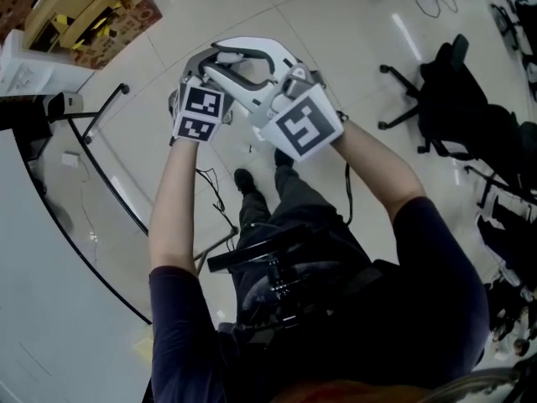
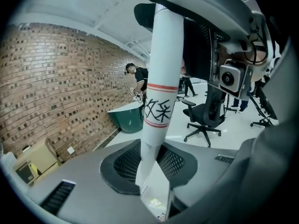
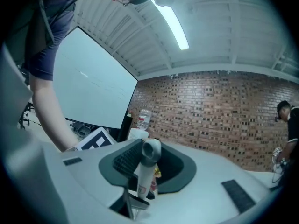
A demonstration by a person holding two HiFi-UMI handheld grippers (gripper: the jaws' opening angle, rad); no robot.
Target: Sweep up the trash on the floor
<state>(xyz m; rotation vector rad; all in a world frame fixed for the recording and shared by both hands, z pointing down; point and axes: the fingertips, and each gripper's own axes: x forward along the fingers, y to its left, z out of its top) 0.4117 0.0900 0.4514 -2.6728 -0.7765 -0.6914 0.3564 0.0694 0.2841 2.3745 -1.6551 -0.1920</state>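
Note:
In the head view my two grippers are held close together in front of my chest, the left gripper (image 1: 206, 72) with its marker cube at the left and the right gripper (image 1: 256, 81) just beside it. The left gripper (image 2: 150, 174) is shut on a white handle (image 2: 161, 83) with a red band and black characters. That handle rises past the right gripper's body. The right gripper (image 3: 139, 188) is shut on a white handle (image 3: 145, 171) just below its grey capped end. The handle's lower end and the floor below it are hidden.
A black office chair (image 1: 457, 91) stands at the right, cardboard boxes (image 1: 84, 11) at the upper left, and a black stand's legs (image 1: 105, 170) beside a large white panel (image 1: 50, 309). The left gripper view shows a brick wall (image 2: 60, 87), a green bin (image 2: 128, 118) and another chair (image 2: 205, 118).

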